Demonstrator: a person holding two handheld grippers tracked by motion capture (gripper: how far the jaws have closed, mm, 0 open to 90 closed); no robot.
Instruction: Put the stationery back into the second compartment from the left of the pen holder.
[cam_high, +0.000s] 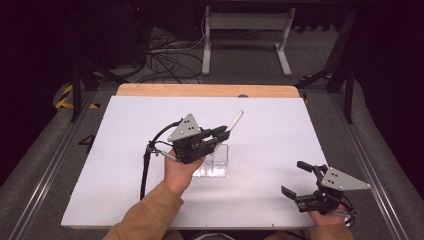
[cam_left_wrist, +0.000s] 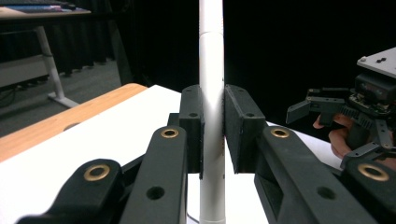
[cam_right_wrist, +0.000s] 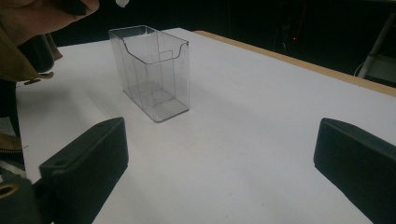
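Though clamped, white marker (cam_left_wrist: 211, 93) shows no writing.

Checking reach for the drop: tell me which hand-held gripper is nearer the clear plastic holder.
Left. The left hand-held gripper, shut on the white pen, hangs just above the clear plastic holder. The right hand-held gripper sits open near the table's front right corner.

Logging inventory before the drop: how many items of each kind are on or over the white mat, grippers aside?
White pens: 1, the white pen, clamped in the left gripper
Clear holders: 1, the clear plastic holder, standing on the white mat
Total: 2
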